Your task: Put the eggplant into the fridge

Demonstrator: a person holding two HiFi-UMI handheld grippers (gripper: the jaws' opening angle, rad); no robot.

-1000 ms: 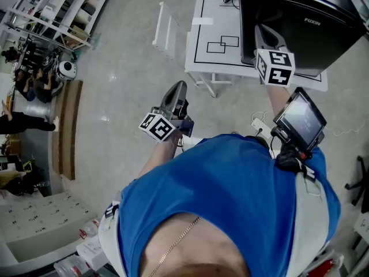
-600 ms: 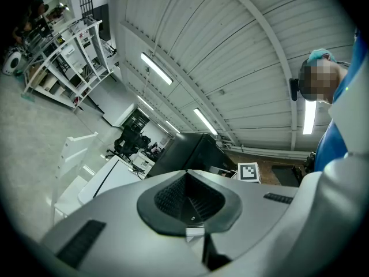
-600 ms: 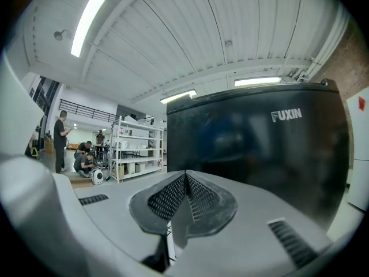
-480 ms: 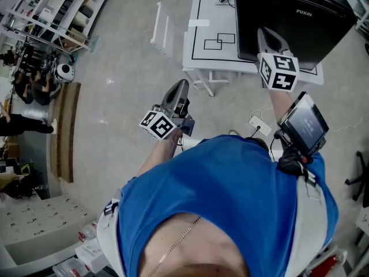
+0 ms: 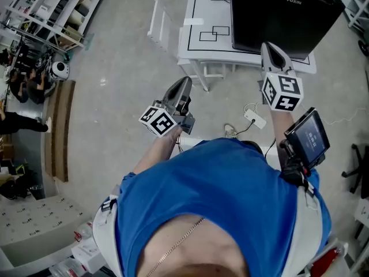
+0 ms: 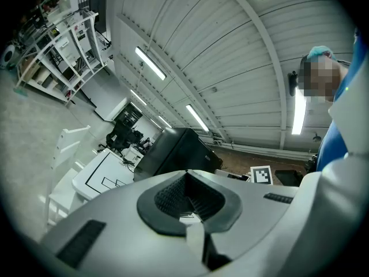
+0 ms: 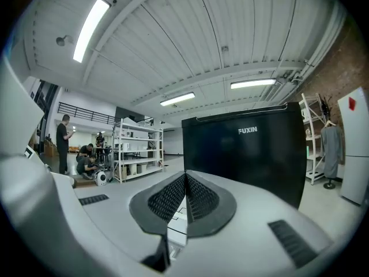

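Fridge [image 5: 277, 16] on white table [image 5: 193, 45] | power strip [image 5: 252, 118] on floor [image 5: 124, 91] near table

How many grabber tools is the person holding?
2. The left gripper is out over the floor; the right gripper points toward the black fridge on the white table. Both look shut and empty. None seem hidden.

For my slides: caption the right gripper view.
Shut, empty right gripper points at the black fridge.
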